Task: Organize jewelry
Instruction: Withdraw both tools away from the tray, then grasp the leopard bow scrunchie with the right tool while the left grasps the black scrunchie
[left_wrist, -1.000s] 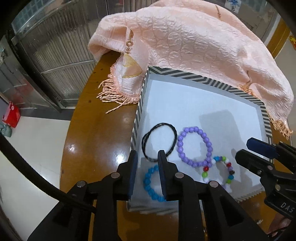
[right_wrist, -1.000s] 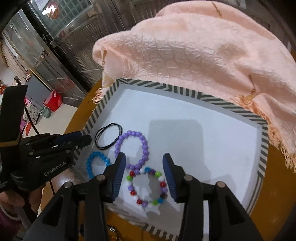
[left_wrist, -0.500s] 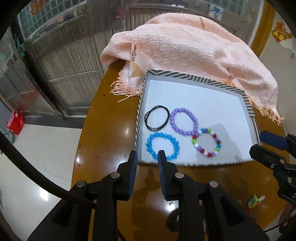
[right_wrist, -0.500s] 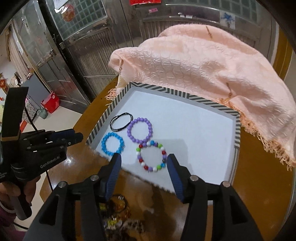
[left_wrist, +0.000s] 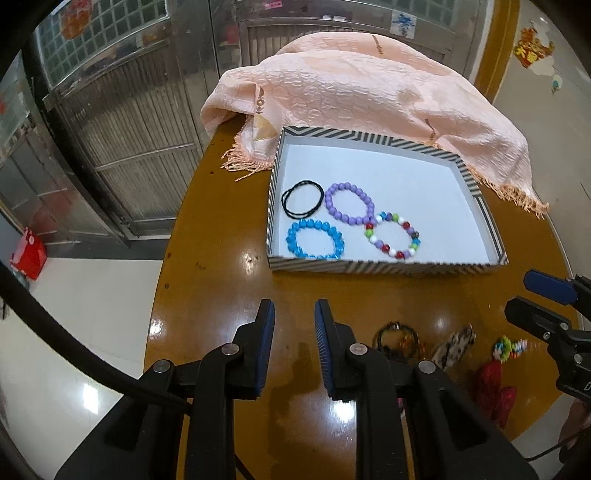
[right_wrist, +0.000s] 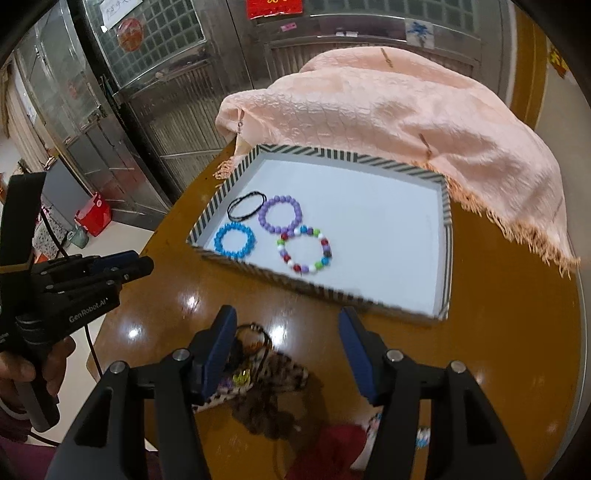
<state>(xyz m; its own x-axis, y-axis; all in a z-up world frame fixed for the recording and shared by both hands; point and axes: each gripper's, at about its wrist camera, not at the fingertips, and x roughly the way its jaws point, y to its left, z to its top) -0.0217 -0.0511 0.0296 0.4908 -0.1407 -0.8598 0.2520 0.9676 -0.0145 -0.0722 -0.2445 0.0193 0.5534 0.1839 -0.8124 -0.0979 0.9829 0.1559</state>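
A striped-rim tray (left_wrist: 384, 266) (right_wrist: 325, 288) with a white floor holds a black cord loop (left_wrist: 302, 198) (right_wrist: 246, 204), a purple bead bracelet (left_wrist: 349, 203) (right_wrist: 280, 218), a blue bead bracelet (left_wrist: 314, 239) (right_wrist: 235, 239) and a multicolour bead bracelet (left_wrist: 393, 235) (right_wrist: 305, 251). My left gripper (left_wrist: 294, 325) (right_wrist: 142, 263) is open and empty, above bare table in front of the tray. My right gripper (right_wrist: 288, 328) (left_wrist: 532, 299) is open wide and empty, over a pile of loose jewelry (right_wrist: 258, 373) (left_wrist: 397, 338) near the table's front edge.
A peach fringed cloth (left_wrist: 369, 99) (right_wrist: 406, 122) is draped behind the tray. The round wooden table (left_wrist: 221, 258) drops off to a white floor on the left. A patterned hair tie (left_wrist: 456, 345), a bead charm (left_wrist: 509, 347) and a red item (left_wrist: 493, 391) lie at front right.
Both grippers have pulled back from over the tray toward the table's front edge. The right gripper has opened wider. The loose jewelry pile has come into view.
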